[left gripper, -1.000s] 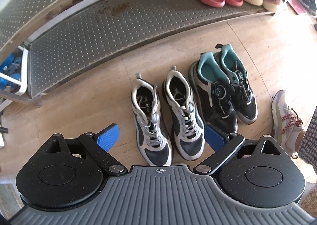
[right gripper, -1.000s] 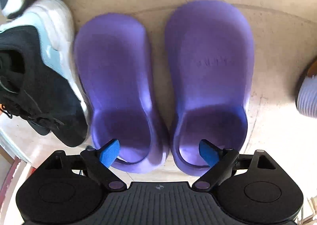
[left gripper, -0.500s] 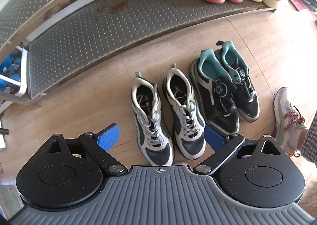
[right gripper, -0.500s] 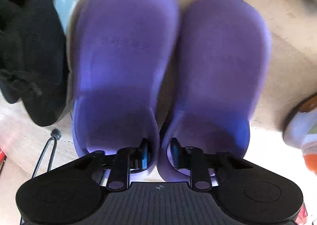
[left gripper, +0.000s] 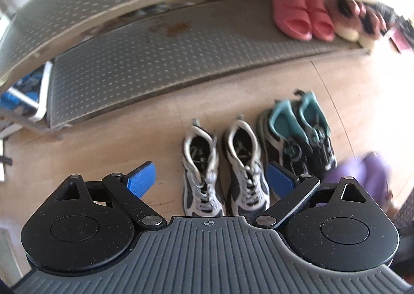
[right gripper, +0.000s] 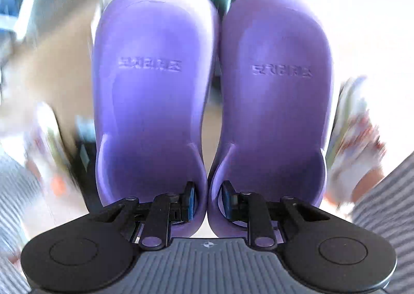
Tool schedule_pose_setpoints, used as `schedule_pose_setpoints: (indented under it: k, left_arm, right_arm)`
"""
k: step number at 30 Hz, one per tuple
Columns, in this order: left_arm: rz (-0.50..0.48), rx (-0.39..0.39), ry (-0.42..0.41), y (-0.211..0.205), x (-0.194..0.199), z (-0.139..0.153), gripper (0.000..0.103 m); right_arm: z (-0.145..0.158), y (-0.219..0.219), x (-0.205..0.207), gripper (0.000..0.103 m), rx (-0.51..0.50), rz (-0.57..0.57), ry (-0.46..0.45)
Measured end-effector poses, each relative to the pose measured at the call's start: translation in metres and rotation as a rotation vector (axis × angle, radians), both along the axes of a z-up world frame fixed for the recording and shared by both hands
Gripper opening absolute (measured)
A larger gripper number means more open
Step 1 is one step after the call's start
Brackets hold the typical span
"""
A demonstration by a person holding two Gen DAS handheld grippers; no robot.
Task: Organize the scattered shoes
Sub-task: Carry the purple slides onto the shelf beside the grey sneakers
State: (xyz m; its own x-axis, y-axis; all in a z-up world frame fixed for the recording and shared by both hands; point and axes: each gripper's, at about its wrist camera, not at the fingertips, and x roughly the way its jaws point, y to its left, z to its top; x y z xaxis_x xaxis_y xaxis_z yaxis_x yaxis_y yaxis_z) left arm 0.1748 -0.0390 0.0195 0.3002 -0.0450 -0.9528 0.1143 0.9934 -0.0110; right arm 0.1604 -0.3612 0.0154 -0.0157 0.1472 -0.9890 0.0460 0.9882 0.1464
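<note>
My right gripper (right gripper: 208, 200) is shut on a pair of purple slippers (right gripper: 152, 87), pinching their two inner heel walls together. The pair hangs toe-down, off the floor, which is motion-blurred behind it. In the left wrist view the same purple slippers (left gripper: 367, 169) show as a blur at the right edge. My left gripper (left gripper: 211, 178) stands open above the floor with nothing between its blue pads (left gripper: 142, 177). Below it lie grey-and-white sneakers (left gripper: 201, 159) side by side, with black-and-teal sneakers (left gripper: 297, 136) to their right.
A metal shoe rack (left gripper: 155, 61) with perforated shelves runs across the back. Pink slippers (left gripper: 302, 19) and furry slippers (left gripper: 354, 19) sit on its lower shelf at the right. A white sneaker with red laces (right gripper: 357, 123) and striped fabric (right gripper: 388, 203) blur past the right wrist view.
My right gripper closed on the slippers' inner heel walls, pulled the pair together and lifted it off the floor. The purple slippers came into the left wrist view at the right.
</note>
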Motion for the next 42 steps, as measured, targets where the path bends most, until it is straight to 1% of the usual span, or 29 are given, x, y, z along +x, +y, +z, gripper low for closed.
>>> schedule_pose_setpoints:
  k: [2,3,4,7,9,11,12,13,14,16,17,18,19,20,22,23,24,25,26,27,30,31,33,34,37,38,39,42]
  left_arm:
    - [0.027,-0.005,0.005,0.005,0.002,-0.001,0.096]
    - [0.046,-0.010,0.009,0.008,0.004,-0.001,0.096]
    - [0.052,-0.017,0.013,0.009,0.004,-0.001,0.096]
    - [0.063,-0.042,0.026,0.011,0.006,-0.001,0.096]
    - [0.055,-0.058,0.033,0.009,0.008,0.000,0.096]
    - [0.040,-0.060,0.038,0.007,0.010,0.000,0.096]
    - [0.032,-0.057,0.040,0.005,0.012,-0.001,0.096]
    - [0.018,-0.047,0.044,0.004,0.014,-0.002,0.096]
    - [0.017,-0.045,0.044,0.004,0.013,-0.003,0.096]
    - [0.005,-0.030,0.049,0.004,0.016,-0.005,0.096]
    - [0.002,-0.028,0.051,0.003,0.017,-0.007,0.096]
    - [-0.003,-0.026,0.054,0.002,0.017,-0.007,0.096]
    - [-0.004,-0.027,0.055,0.002,0.017,-0.007,0.096]
    - [-0.006,-0.028,0.055,0.001,0.017,-0.007,0.096]
    - [-0.004,-0.037,0.054,0.000,0.016,-0.006,0.096]
    - [-0.001,-0.040,0.051,-0.001,0.015,-0.005,0.096]
    - [0.002,-0.042,0.048,-0.003,0.015,-0.005,0.096]
    - [0.004,-0.045,0.045,-0.004,0.014,-0.004,0.096]
    - [0.008,-0.050,0.043,-0.007,0.013,-0.004,0.096]
    - [0.009,-0.054,0.043,-0.008,0.013,-0.004,0.096]
    - [0.002,-0.057,0.050,-0.018,0.010,-0.008,0.096]
    - [-0.001,-0.054,0.053,-0.020,0.010,-0.010,0.096]
    - [-0.007,-0.048,0.060,-0.026,0.009,-0.014,0.096]
    - [-0.011,-0.047,0.063,-0.028,0.009,-0.016,0.096]
    - [-0.012,-0.037,0.070,-0.033,0.012,-0.019,0.096]
    - [-0.008,-0.033,0.070,-0.034,0.014,-0.020,0.096]
    - [-0.008,-0.032,0.070,-0.035,0.014,-0.021,0.096]
    - [-0.007,-0.030,0.075,-0.039,0.019,-0.023,0.096]
  right_arm:
    - [0.037,-0.006,0.036,0.023,-0.012,0.004,-0.102]
    - [0.061,-0.007,0.062,0.023,-0.030,0.026,-0.163]
    - [0.075,-0.007,0.081,0.023,-0.047,0.044,-0.203]
    - [0.120,0.009,0.146,0.023,-0.139,0.128,-0.319]
    - [0.141,0.017,0.212,0.022,-0.216,0.161,-0.393]
    - [0.149,0.023,0.259,0.022,-0.277,0.155,-0.444]
    - [0.152,0.025,0.290,0.023,-0.319,0.142,-0.476]
    - [0.152,0.024,0.316,0.035,-0.338,0.113,-0.498]
    - [0.153,0.020,0.328,0.038,-0.328,0.082,-0.509]
    - [0.156,0.010,0.344,0.053,-0.272,0.029,-0.572]
    - [0.156,0.005,0.343,0.057,-0.258,0.031,-0.616]
    - [0.155,0.002,0.337,0.056,-0.252,0.050,-0.663]
    - [0.154,-0.002,0.331,0.060,-0.247,0.069,-0.711]
    - [0.155,-0.009,0.323,0.061,-0.224,0.065,-0.751]
    - [0.164,-0.029,0.301,0.065,-0.153,0.022,-0.817]
    - [0.165,-0.032,0.287,0.069,-0.118,0.002,-0.844]
    - [0.165,-0.027,0.268,0.078,-0.083,-0.021,-0.874]
    - [0.155,-0.002,0.245,0.086,-0.069,-0.036,-0.891]
    - [0.143,0.011,0.215,0.089,-0.064,-0.052,-0.916]
    - [0.135,0.008,0.185,0.092,-0.058,-0.067,-0.949]
    - [0.113,0.003,0.143,0.092,-0.033,-0.079,-1.013]
    - [0.101,0.008,0.134,0.092,-0.030,-0.067,-1.011]
    - [0.081,0.023,0.134,0.092,-0.012,-0.018,-0.965]
    - [0.075,0.027,0.134,0.091,0.004,0.008,-0.952]
    - [0.058,0.032,0.144,0.092,-0.004,0.050,-0.939]
    - [0.054,0.032,0.149,0.092,-0.004,0.062,-0.920]
    - [0.048,0.033,0.156,0.092,-0.024,0.084,-0.903]
    - [0.035,0.040,0.147,0.092,-0.079,0.121,-0.910]
